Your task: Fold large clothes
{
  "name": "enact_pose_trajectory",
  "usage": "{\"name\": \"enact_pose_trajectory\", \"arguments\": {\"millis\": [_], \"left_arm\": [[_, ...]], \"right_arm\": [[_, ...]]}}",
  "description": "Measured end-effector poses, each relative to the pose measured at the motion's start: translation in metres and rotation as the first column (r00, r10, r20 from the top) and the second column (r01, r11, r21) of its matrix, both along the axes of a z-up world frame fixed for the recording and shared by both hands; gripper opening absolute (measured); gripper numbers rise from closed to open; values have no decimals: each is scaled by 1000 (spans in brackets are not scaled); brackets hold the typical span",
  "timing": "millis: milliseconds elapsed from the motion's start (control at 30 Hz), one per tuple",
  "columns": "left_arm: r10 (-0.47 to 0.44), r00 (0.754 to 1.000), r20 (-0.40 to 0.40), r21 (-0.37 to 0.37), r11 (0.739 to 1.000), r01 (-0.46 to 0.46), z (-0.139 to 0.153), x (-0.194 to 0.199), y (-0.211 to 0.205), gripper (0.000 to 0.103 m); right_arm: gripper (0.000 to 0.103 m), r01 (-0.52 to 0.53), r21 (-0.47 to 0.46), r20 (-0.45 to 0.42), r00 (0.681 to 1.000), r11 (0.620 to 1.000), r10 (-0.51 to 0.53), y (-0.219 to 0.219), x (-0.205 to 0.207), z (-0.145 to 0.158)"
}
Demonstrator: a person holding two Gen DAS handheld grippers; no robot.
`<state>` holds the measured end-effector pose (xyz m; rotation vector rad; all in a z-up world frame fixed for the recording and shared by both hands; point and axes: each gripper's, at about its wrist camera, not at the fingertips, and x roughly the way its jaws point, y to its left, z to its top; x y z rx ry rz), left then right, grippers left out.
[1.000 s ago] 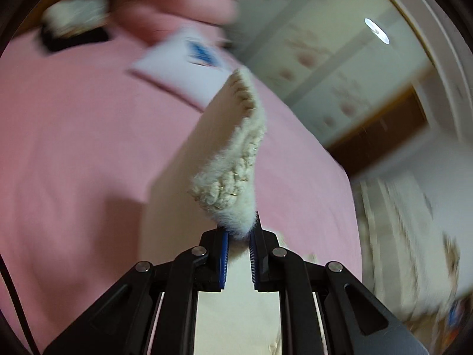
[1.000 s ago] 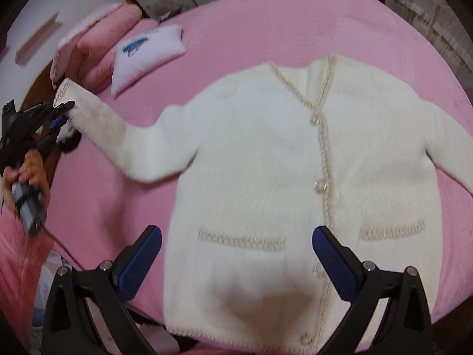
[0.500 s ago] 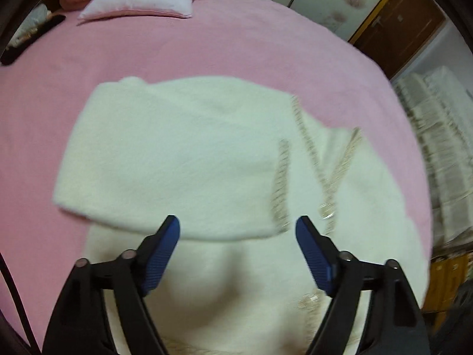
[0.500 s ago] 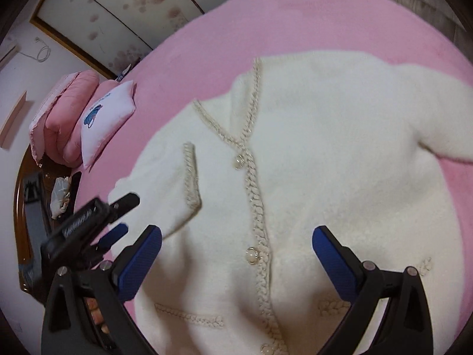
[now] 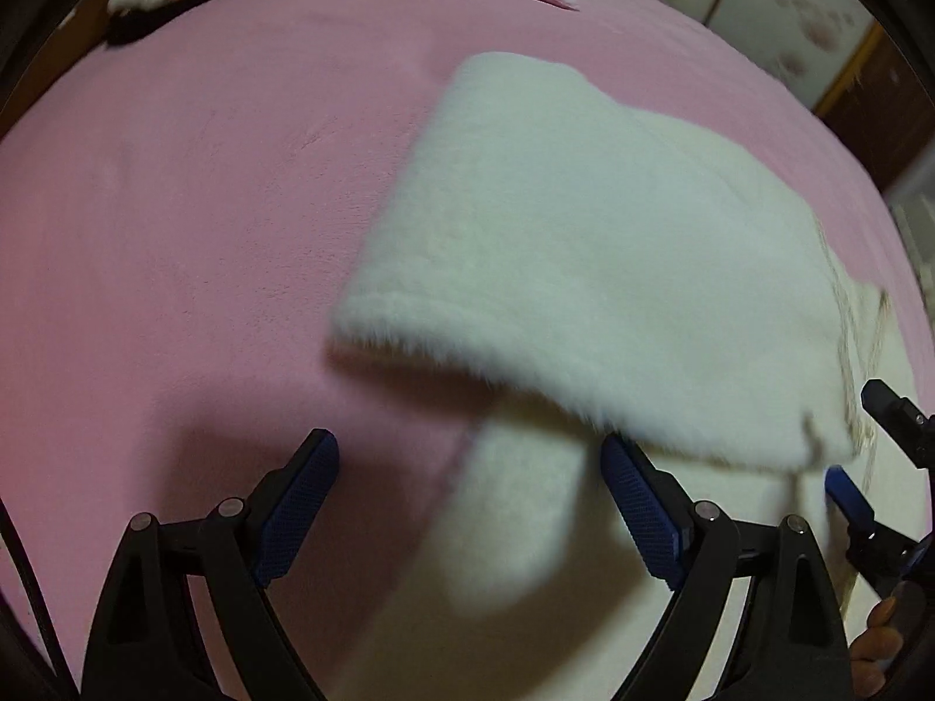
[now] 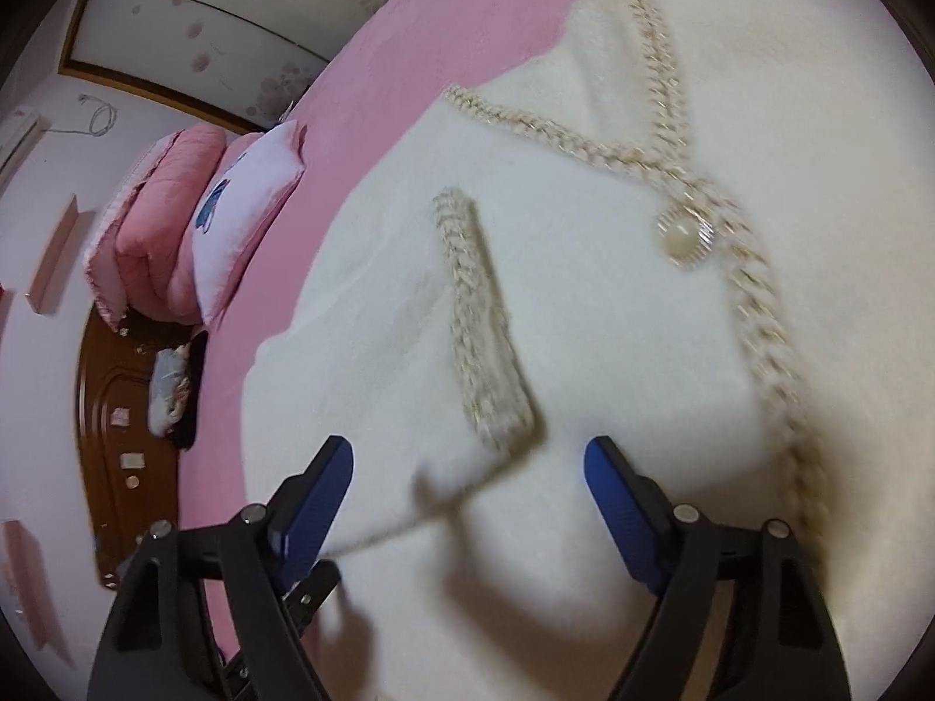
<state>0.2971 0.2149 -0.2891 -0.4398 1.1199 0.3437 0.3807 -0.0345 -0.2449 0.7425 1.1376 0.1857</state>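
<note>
Your left gripper [image 5: 461,502] just opened and dropped the fluffy white cardigan's sleeve [image 5: 584,269] across its front — one fold done. Your right gripper [image 6: 467,502] is closing a little, empty; the other sleeve and body are left.

A pink bedspread [image 6: 409,52] covers the bed. At nine o'clock, pillows [image 6: 193,233] lean near a dark wooden headboard [image 6: 117,438]. Floral panels [image 6: 234,17], perhaps wardrobe doors, span eleven o'clock.

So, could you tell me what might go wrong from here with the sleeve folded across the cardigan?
1. The folded sleeve of the fluffy cream cardigan lies loose, so closing fingers could drag it askew.
2. The left gripper, open, straddles the cardigan's edge and pink bedspread; it might pinch both.
3. The right gripper, whose fingers were just closing, may snag the braided cuff.
</note>
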Motion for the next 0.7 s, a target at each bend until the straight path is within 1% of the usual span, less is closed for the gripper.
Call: {"name": "enact_pose_trajectory", "arguments": {"millis": [33,67,100,133,167,200,267,333,400,433,500,600,633,667,700], "left_arm": [[2,1000,9,4,1000,-2,-2,3,-1,90],[-7,1000,18,18,1000,6,-2,5,-1,90],[-23,999,25,43,999,22,-2,9,-5,90],[-34,999,27,61,998,32,-3,9,-5,90],[-46,999,28,77,996,43,-4,13,-9,90],[-61,998,33,92,994,58,-3,17,-12,90],[-71,997,36,107,992,67,-2,19,-9,90],[-76,996,44,115,991,71,-1,24,-9,90],[-79,996,42,110,991,74,-2,24,-7,90],[-78,996,44,107,992,73,-3,23,-7,90],[-74,996,48,104,992,68,-3,22,-8,90],[-83,995,50,115,990,77,-5,15,-9,91],[-91,995,46,120,989,85,-6,15,-11,91],[-92,995,37,123,989,87,-8,15,-11,91],[-89,995,37,118,990,84,-9,14,-12,91]], "right_arm": [[70,8,7,22,1000,1000,-8,4,5,1],[43,8,31,45,999,999,-10,6,9,3],[10,-4,44,60,998,999,1,10,15,4],[12,-20,34,70,997,999,18,12,18,8],[12,-48,-10,96,994,999,49,16,23,16],[12,-76,-58,143,986,995,84,20,25,28],[11,-94,-107,220,969,990,116,19,21,54],[11,-57,-121,303,949,991,91,8,7,86],[11,10,-153,356,934,988,46,-9,-9,109],[11,37,-163,362,932,986,25,-17,-15,113],[11,133,-213,347,936,968,-52,-47,-27,118],[12,247,-321,307,941,914,-146,-90,-37,109],[12,261,-344,287,944,902,-164,-99,-37,105],[12,271,-367,241,952,890,-190,-114,-36,96],[12,269,-366,218,955,891,-199,-119,-35,89]]}}
